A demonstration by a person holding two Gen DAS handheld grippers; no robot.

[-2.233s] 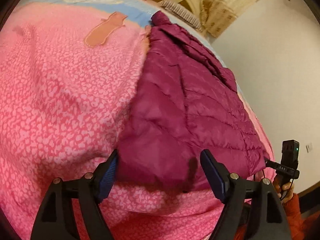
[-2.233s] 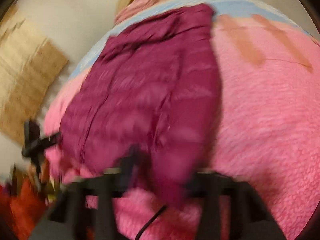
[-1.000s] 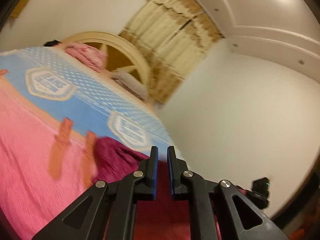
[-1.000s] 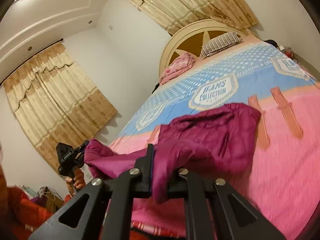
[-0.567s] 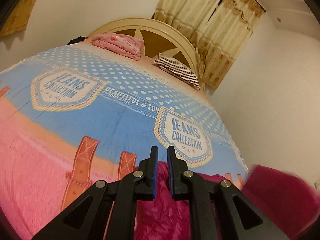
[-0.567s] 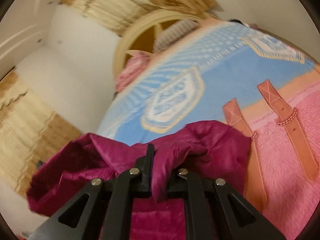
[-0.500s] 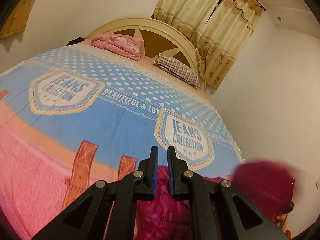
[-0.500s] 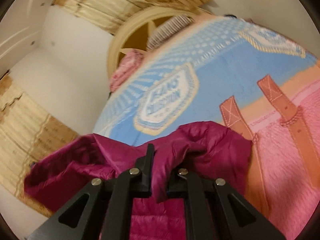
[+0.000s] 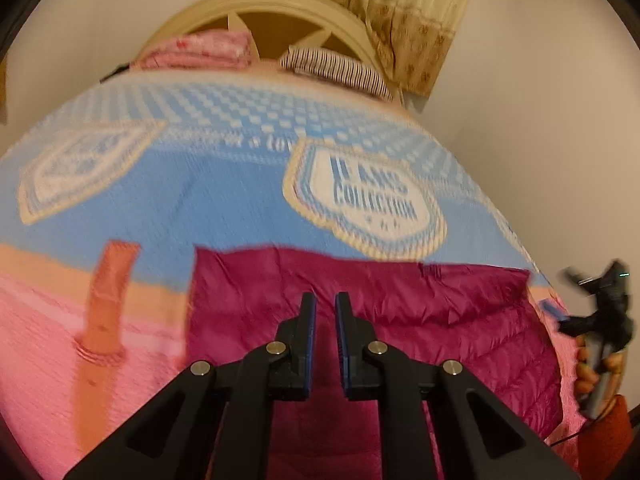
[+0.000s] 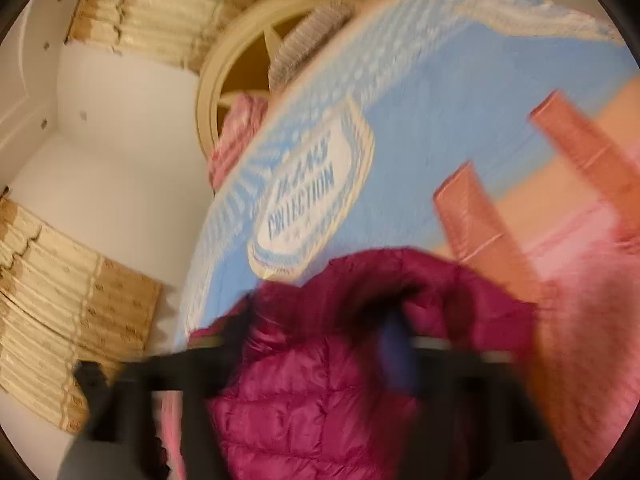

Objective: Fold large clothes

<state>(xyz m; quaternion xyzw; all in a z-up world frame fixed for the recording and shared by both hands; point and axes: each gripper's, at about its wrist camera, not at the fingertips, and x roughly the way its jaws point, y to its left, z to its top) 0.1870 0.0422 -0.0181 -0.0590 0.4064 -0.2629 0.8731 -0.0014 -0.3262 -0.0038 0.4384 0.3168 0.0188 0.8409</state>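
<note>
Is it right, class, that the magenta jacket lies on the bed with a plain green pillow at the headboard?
Not quite. The pillow is striped, not plain green, as the left wrist view shows. The jacket does lie on the bed, with the headboard behind.

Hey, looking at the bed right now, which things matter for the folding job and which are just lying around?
For the job:
- magenta puffer jacket
- left gripper
- right gripper

Just lying about:
- striped pillow
- folded pink blanket
- curtains
- bedspread under the jacket

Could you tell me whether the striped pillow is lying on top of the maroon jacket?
No, the striped pillow sits by the headboard, far from the maroon jacket.
</note>
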